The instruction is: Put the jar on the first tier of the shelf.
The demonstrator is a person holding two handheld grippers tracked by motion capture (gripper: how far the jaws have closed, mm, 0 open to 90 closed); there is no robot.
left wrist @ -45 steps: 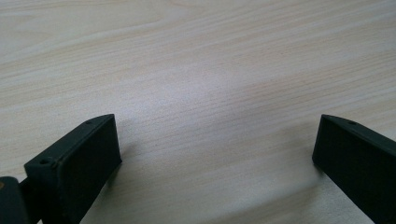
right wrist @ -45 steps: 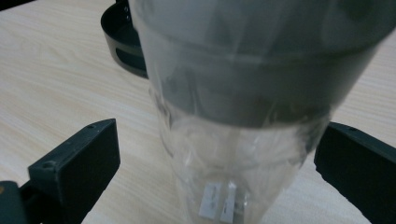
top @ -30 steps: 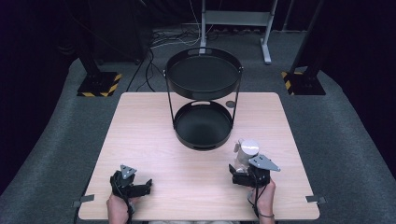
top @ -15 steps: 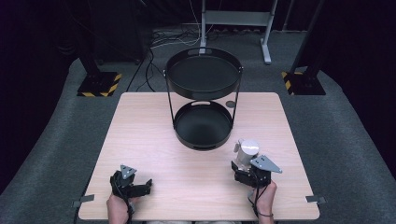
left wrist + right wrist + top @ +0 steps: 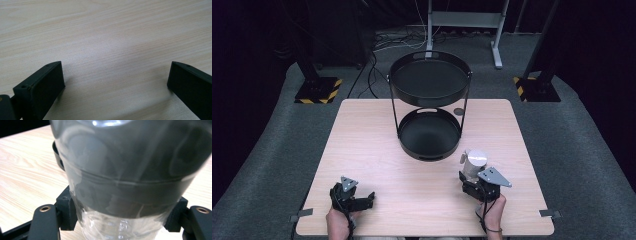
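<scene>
A clear plastic cup with a grey band [image 5: 474,162] [image 5: 125,170] stands at the table's front right, and my right gripper [image 5: 473,176] [image 5: 120,217] is shut on its lower body, one black jaw pressed on each side. My left gripper [image 5: 368,199] [image 5: 115,85] rests at the front left of the light wooden table [image 5: 362,140], open wide with nothing but bare wood between its fingers [image 5: 42,87]. A black two-tier round tray stand [image 5: 430,107] rises at the middle back of the table; both trays look empty.
A small dark round disc [image 5: 458,111] lies on the table behind the stand's right leg. Beyond the table are a grey carpet, black stands with yellow-striped bases [image 5: 314,92] and a metal frame [image 5: 462,22]. The lower tray's rim [image 5: 56,155] shows behind the cup.
The right gripper with the cup has shifted slightly toward the front right. The left gripper has not moved.
</scene>
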